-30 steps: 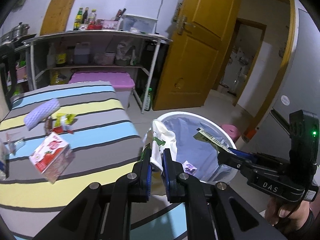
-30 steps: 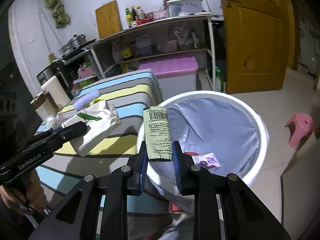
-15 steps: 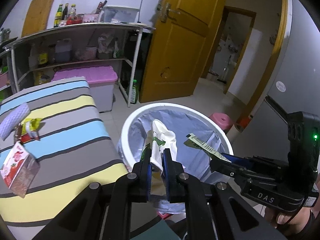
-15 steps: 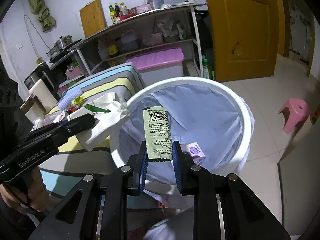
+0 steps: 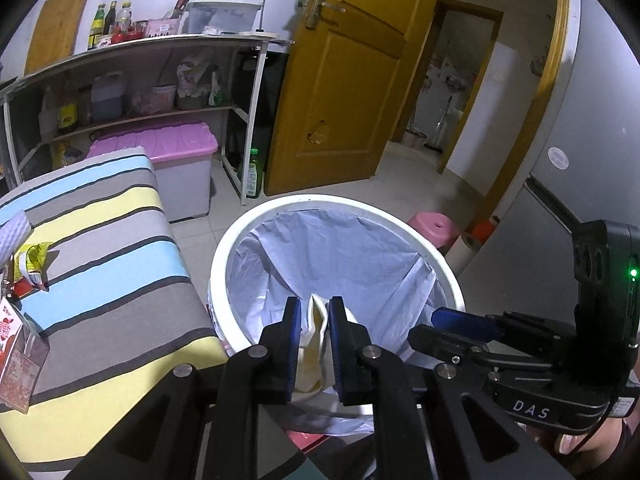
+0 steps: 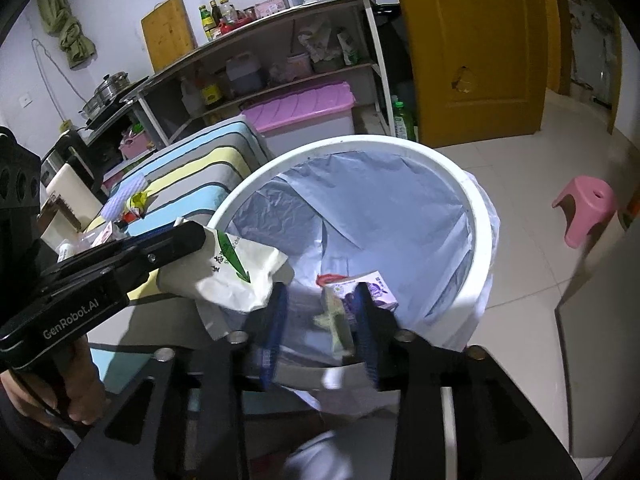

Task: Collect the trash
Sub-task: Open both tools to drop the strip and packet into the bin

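Observation:
A white trash bin with a pale blue liner stands beside the striped table. My left gripper hangs over the bin's near rim. Its jaws are opening, and a crumpled white paper wrapper with green print still fills the gap between the pads. My right gripper is over the bin too, its jaws opening wide. A greenish barcode wrapper drops, blurred, between them, free of the left pad. A purple packet and a red scrap lie in the liner.
On the table lie a red carton, a yellow wrapper and a purple sponge. A pink-lidded box sits under the shelf rack. A pink stool and a yellow door lie beyond the bin.
Both grippers moved forward and down over the bin. The right jaws spread and the barcode wrapper slipped down out of their grip. The left jaws widened slightly around the white wrapper.

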Motion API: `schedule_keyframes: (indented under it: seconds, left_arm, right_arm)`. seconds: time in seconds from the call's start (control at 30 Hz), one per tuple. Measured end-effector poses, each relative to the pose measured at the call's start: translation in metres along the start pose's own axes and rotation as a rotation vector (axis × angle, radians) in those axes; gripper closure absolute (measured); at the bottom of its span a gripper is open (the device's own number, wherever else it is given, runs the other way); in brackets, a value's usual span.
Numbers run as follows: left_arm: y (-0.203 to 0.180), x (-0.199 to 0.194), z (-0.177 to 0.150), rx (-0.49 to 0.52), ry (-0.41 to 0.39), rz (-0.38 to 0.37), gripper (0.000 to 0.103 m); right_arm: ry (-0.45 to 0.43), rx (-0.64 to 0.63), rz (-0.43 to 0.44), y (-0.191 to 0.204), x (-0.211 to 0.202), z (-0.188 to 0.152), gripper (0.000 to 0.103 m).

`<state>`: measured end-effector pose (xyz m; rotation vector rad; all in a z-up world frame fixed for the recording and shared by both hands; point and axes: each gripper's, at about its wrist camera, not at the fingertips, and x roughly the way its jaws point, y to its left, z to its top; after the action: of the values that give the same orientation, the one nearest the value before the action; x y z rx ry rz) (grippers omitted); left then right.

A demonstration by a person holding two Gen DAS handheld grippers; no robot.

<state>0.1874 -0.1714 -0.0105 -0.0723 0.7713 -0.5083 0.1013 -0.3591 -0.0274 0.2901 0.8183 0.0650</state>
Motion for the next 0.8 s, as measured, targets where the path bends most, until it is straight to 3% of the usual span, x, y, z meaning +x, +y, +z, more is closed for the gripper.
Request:
schedule_keyframes:
  seconds: [0.8]
  left_arm:
    - [0.023,-0.062,-0.019,-0.069,-0.068,0.033,0.089]
  right_arm:
    - [-0.055,-0.061,0.043,0.036,-0.032,-0.005,0.064]
